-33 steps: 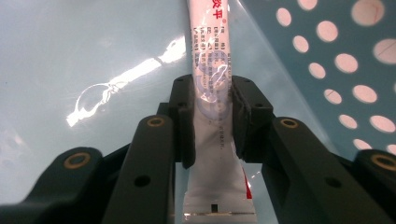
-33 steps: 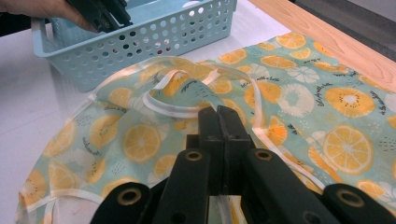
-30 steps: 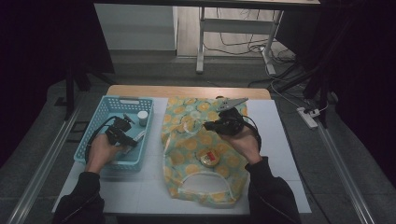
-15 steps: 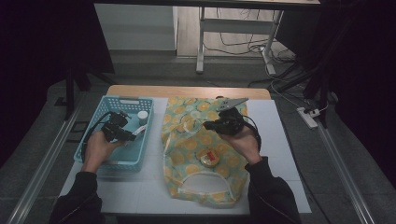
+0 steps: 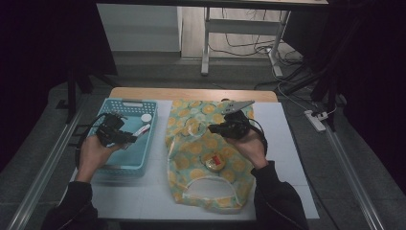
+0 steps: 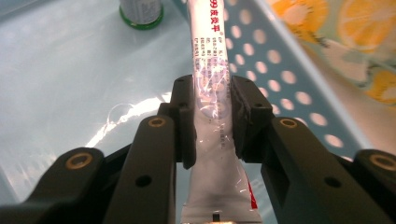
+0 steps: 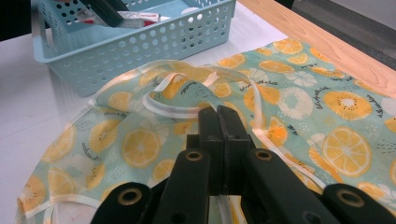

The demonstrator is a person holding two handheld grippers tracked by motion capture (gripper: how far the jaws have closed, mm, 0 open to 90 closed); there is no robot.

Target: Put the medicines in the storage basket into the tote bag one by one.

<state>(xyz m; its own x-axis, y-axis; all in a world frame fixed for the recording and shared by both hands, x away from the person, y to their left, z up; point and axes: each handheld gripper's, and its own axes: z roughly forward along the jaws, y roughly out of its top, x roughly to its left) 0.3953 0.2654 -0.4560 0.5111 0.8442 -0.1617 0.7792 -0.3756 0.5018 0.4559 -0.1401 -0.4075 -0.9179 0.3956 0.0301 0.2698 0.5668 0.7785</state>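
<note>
Left gripper view: a white tube [image 6: 209, 93] is pinched between the left gripper [image 6: 212, 114] jaws, over the one blue basket [image 5: 112, 165] — a capped bottle [image 6: 141, 9] beyond. The right gripper [image 5: 213, 129], jaws pressed together, is held low over one fruit-print bag [image 5: 191, 167] — whether cloth is caught cannot be told.

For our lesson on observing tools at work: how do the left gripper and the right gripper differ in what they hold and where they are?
The left gripper clamps a white sachet; the right gripper pinches the citrus-print bag. The left is over the blue basket; the right over the bag. Both have black jaws, shut.
</note>
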